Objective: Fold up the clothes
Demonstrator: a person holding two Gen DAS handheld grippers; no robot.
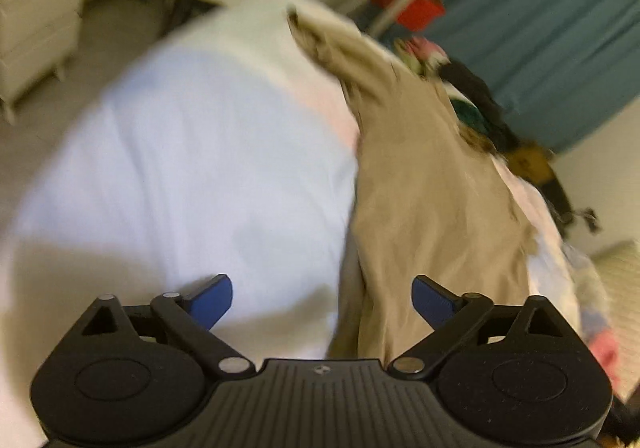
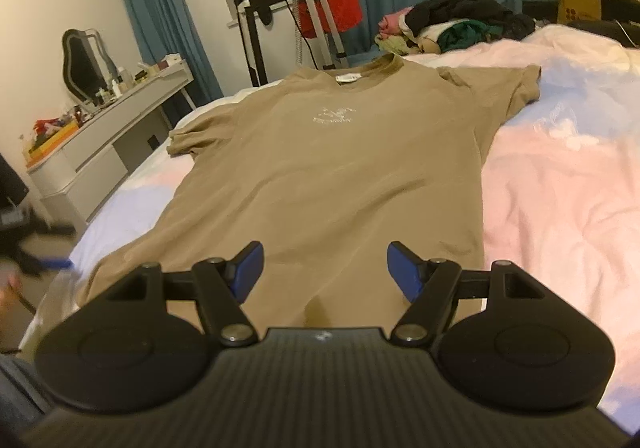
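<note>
Left gripper (image 1: 322, 300): fingers wide, empty | right gripper (image 2: 325, 271): fingers wide, empty | tan T-shirt (image 2: 332, 168): spread flat on bed (image 2: 560, 188), directly ahead of right fingers, hem just below them.

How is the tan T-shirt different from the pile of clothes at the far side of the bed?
The tan T-shirt lies spread flat with both sleeves out; the pile of clothes is crumpled in a heap. The T-shirt is one colour; the pile mixes black, green and pink. The T-shirt lies near the right gripper; the pile lies far. Both rest on the bed.
</note>
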